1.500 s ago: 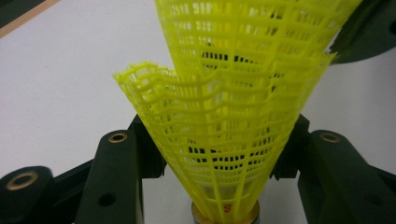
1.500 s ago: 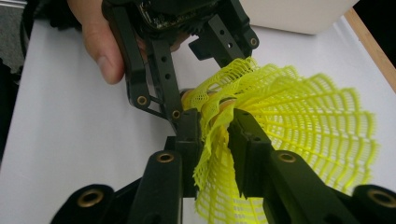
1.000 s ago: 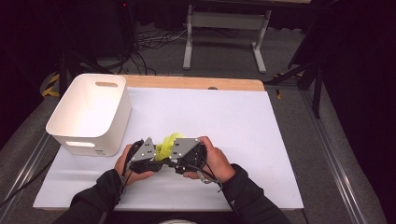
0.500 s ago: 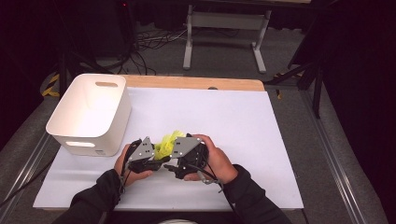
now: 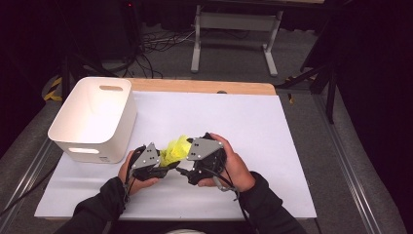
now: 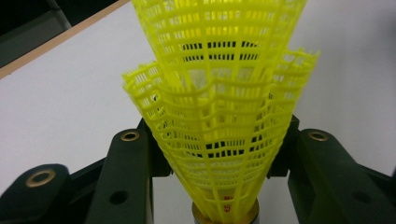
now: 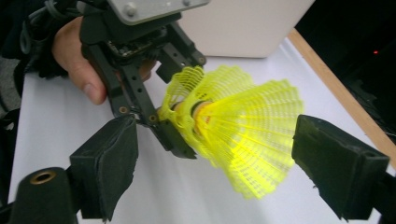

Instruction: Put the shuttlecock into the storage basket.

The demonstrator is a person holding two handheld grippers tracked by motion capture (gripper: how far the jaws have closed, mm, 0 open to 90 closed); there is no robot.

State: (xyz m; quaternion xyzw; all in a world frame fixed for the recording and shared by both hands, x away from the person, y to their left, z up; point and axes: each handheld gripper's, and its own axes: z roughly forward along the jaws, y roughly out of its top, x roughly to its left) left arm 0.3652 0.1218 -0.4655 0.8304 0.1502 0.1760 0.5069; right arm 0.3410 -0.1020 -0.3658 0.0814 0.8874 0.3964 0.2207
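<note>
Two yellow mesh shuttlecocks (image 5: pixel 176 148), nested one inside the other, are held just above the worktop (image 5: pixel 272 146) near its front edge, at about 6 o'clock of the white sheet in the high view. In the left gripper view the outer skirt (image 6: pixel 219 140) is seen clamped between the black jaws, so the left claw (image 5: pixel 163 168) is clenched on the nested pair at its lower skirt, with the cork end (image 6: pixel 225 215) down between the jaws. The right claw (image 5: pixel 187 168) is released: its jaws have just been opening, and in the right gripper view the flared skirt (image 7: pixel 247 135) lies between the wide-set pads without being touched by either. A white bin (image 5: pixel 95 119) stands at 10 o'clock of the shuttlecocks, near but apart, close to the left edge of the worktop. Broad open sheet is left from 12 to 3 o'clock, out to the wooden far edge (image 5: pixel 204 86) and the right edge.
</note>
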